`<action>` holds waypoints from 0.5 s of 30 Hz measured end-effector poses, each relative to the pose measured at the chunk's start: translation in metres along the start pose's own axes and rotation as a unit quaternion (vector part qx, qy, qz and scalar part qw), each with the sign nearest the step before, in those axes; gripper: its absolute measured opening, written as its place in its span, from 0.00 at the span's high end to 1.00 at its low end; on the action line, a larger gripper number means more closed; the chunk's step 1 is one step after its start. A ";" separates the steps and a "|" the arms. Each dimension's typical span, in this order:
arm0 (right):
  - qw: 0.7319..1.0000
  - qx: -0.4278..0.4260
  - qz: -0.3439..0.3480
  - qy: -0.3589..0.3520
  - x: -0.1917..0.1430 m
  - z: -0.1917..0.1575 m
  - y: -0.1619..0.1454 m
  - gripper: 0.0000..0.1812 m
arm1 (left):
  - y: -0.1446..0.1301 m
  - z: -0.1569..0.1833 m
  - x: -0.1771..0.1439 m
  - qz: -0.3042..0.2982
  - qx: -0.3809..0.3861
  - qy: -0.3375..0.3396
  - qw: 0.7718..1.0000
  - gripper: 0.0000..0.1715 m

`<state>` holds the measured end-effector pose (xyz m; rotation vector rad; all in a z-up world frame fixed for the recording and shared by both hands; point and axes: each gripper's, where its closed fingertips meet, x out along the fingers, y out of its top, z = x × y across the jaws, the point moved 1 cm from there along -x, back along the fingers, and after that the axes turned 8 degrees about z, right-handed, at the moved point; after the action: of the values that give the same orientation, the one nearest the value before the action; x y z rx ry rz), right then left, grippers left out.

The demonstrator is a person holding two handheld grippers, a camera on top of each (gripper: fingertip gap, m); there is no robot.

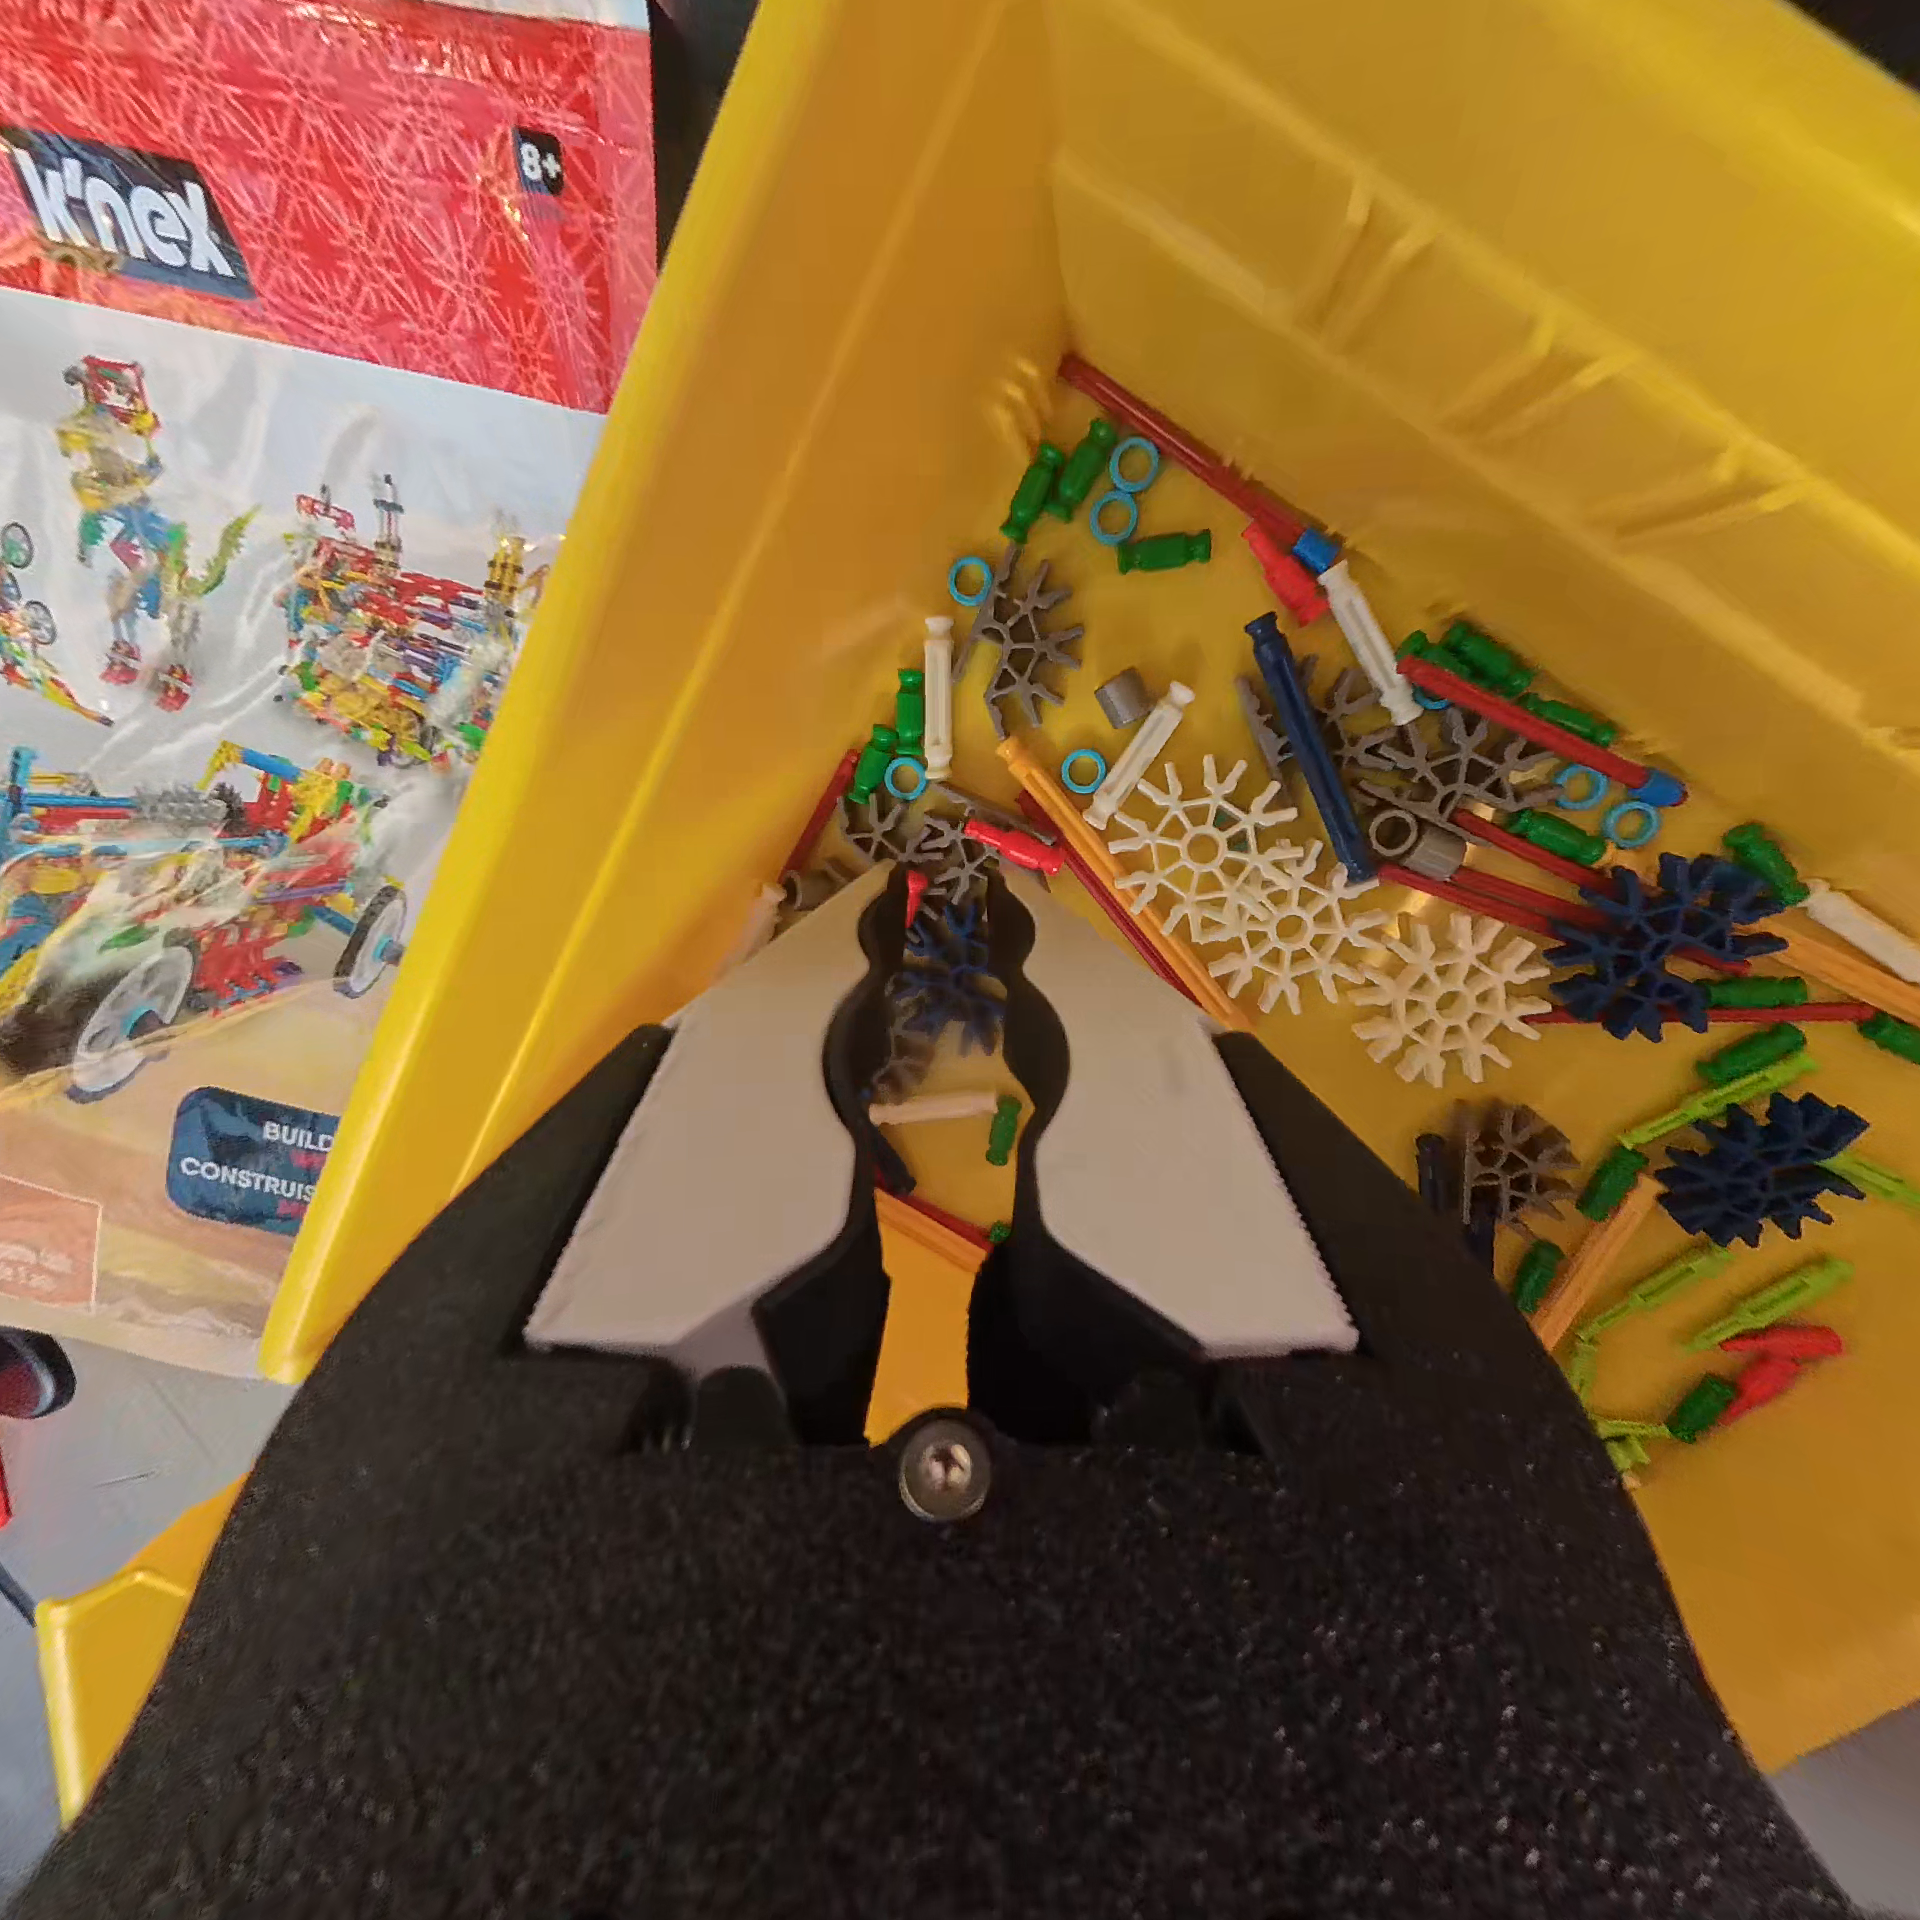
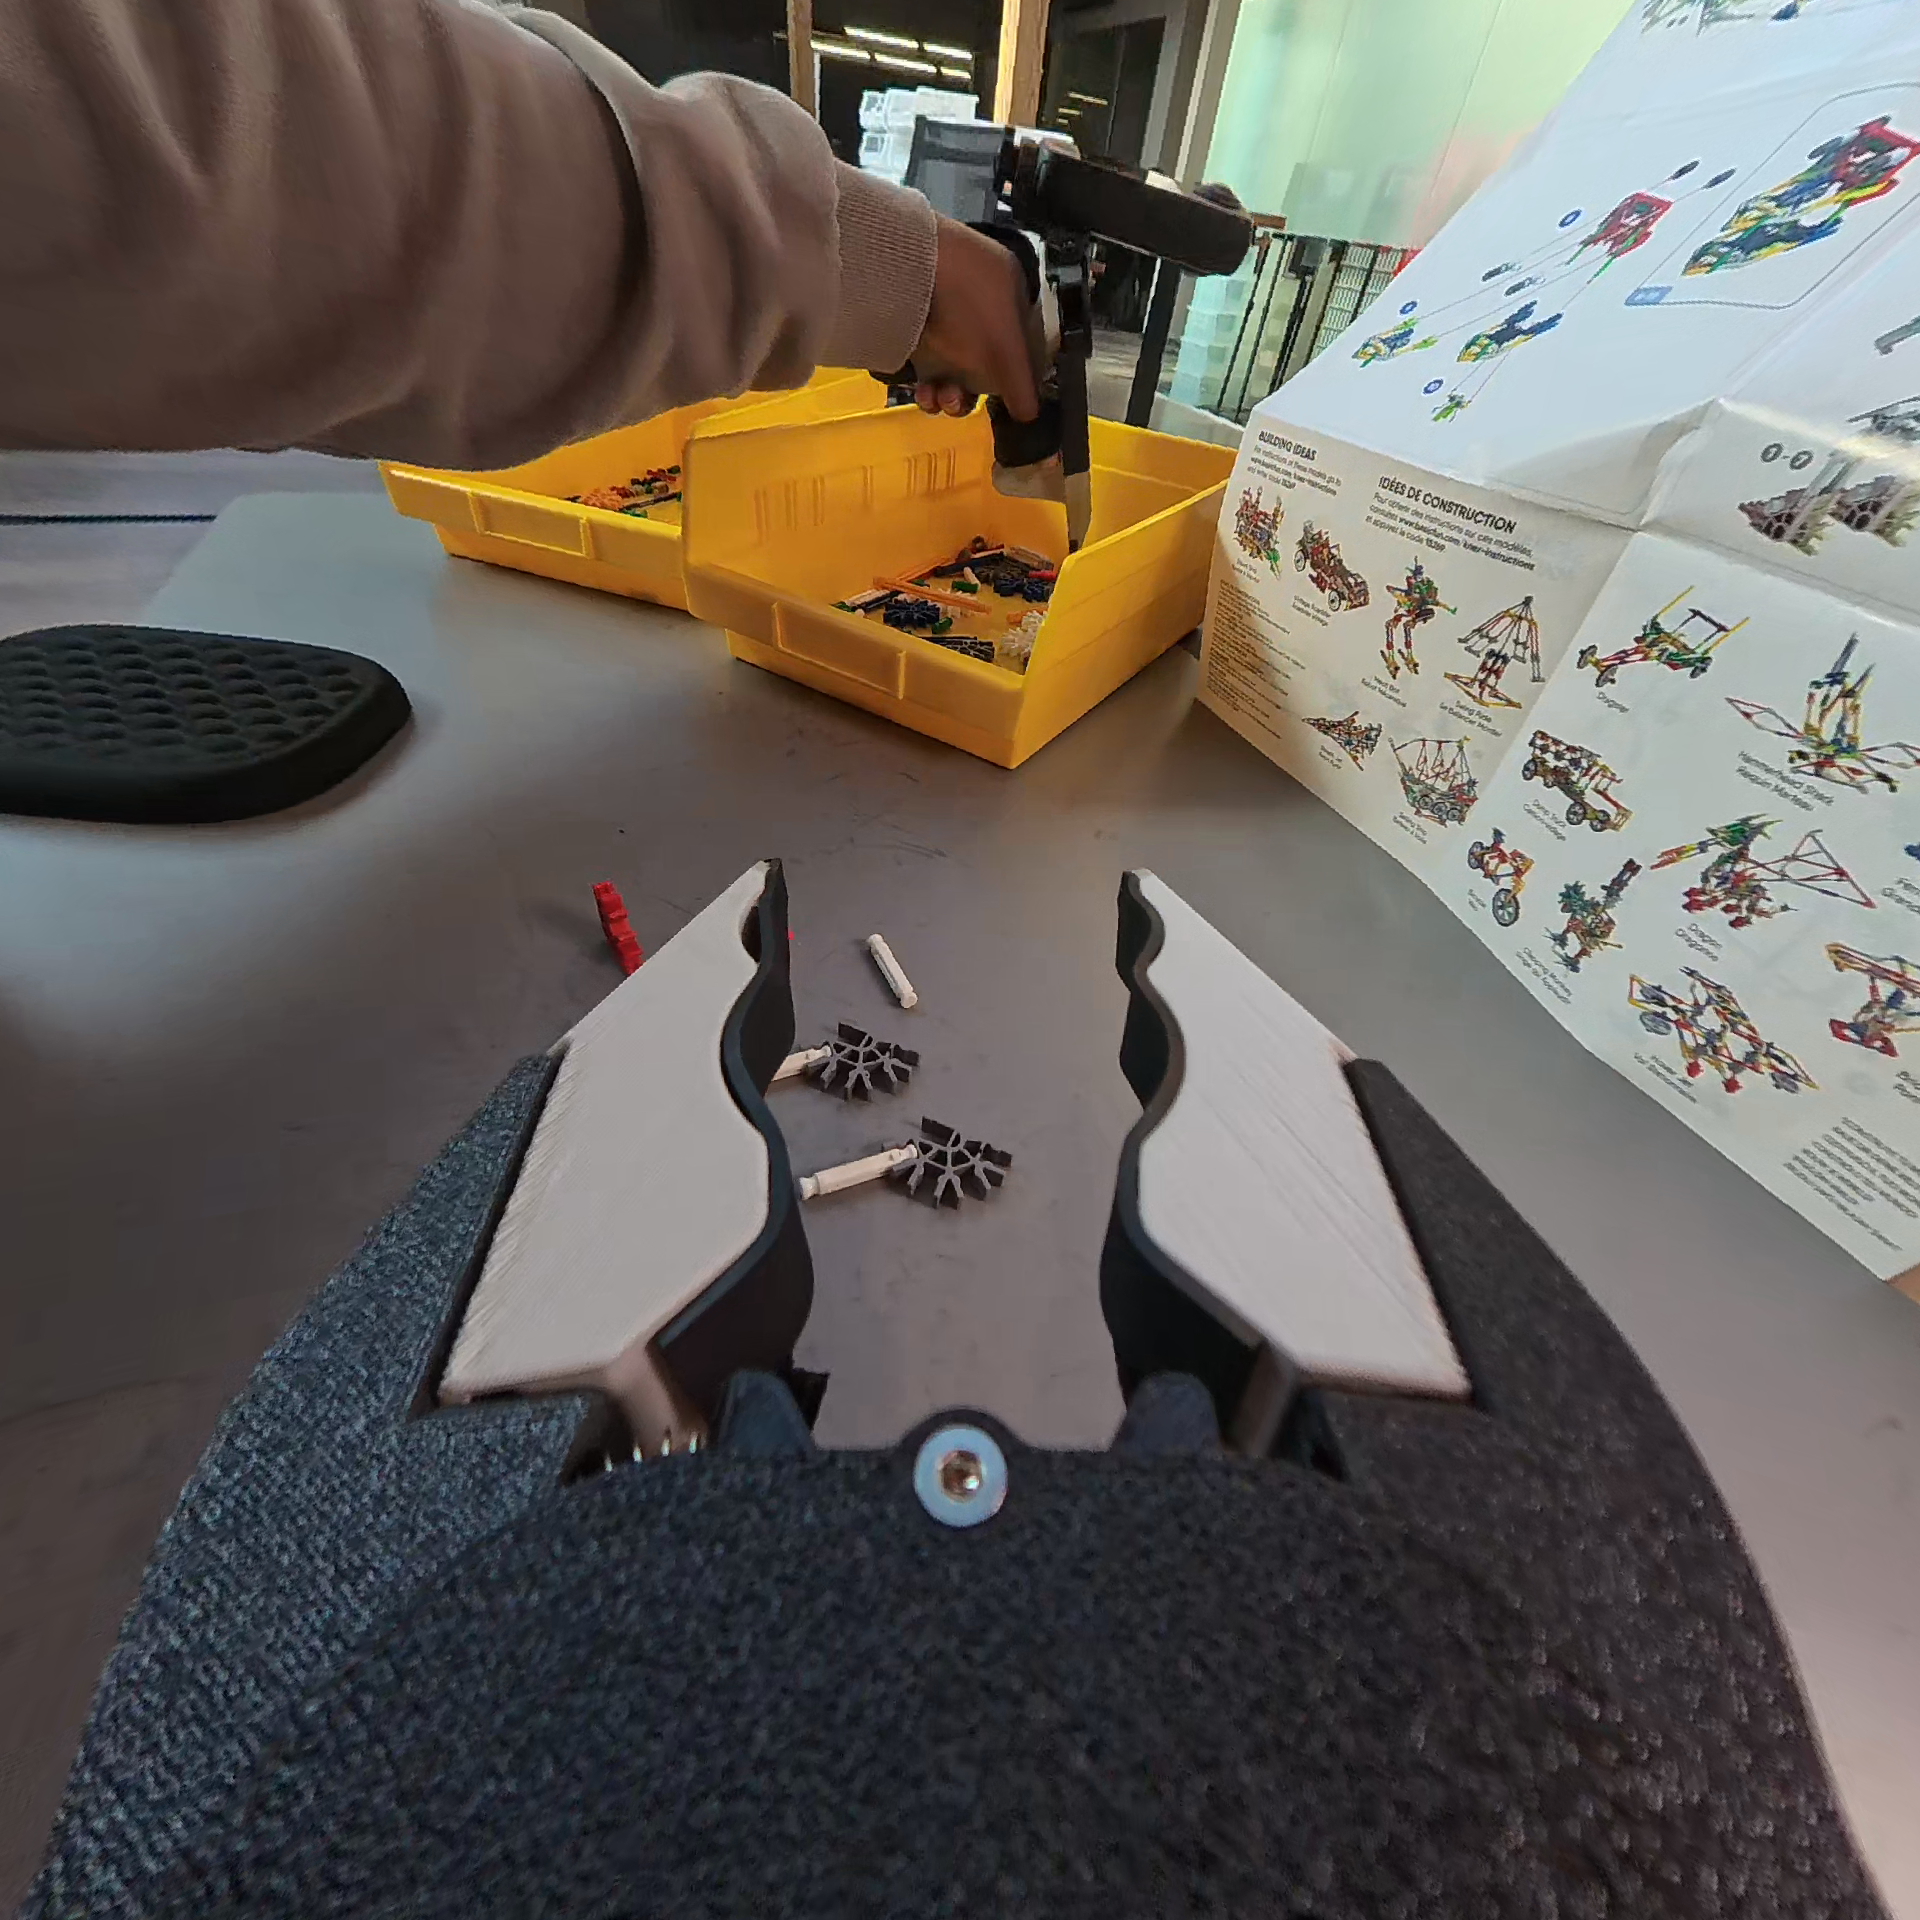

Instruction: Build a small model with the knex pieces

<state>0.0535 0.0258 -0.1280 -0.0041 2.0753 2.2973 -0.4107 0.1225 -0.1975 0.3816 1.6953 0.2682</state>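
Observation:
My left gripper (image 1: 940, 883) reaches down into a yellow bin (image 1: 914, 436) of small construction-toy pieces. Its jaws stand close together with a narrow gap. The tips are at a grey snowflake connector (image 1: 914, 836) and a small red piece (image 1: 1013, 844); I cannot tell whether they pinch anything. The left gripper also shows in the right wrist view (image 2: 1073, 535), held by a hand. My right gripper (image 2: 951, 878) is open and empty above the grey table. Between its fingers lie two grey connectors (image 2: 862, 1062) (image 2: 951, 1162), each with a white rod, and a loose white rod (image 2: 891, 969).
A red piece (image 2: 616, 925) lies left of the right gripper. A second yellow bin (image 2: 520, 520) stands behind the first (image 2: 862, 649). A black perforated pad (image 2: 177, 717) lies at the left. A folded instruction sheet (image 2: 1558, 644) stands at the right. The toy box (image 1: 260, 520) stands beside the bin. Some 50 cm of space lies between my two pairs of fingers.

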 end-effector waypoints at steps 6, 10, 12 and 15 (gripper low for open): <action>1.000 0.004 -0.005 0.006 0.002 -0.002 -0.004 0.66 | -0.002 0.004 0.019 -0.017 -0.019 -0.023 0.999 0.93; 1.000 0.008 -0.008 0.007 0.002 -0.002 -0.006 0.66 | 0.001 0.008 0.021 -0.014 -0.031 -0.042 0.999 0.93; 1.000 0.010 -0.009 0.007 0.002 -0.002 -0.007 0.66 | 0.002 0.009 0.021 -0.010 -0.034 -0.048 0.998 0.93; 1.000 0.012 -0.011 0.006 0.003 -0.001 -0.009 0.66 | 0.007 0.013 0.018 0.006 -0.044 -0.066 0.997 0.93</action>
<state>0.0513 0.0257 -0.1370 -0.0404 2.0971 2.2671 -0.3992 0.1360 -0.2133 0.3364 1.5478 0.3178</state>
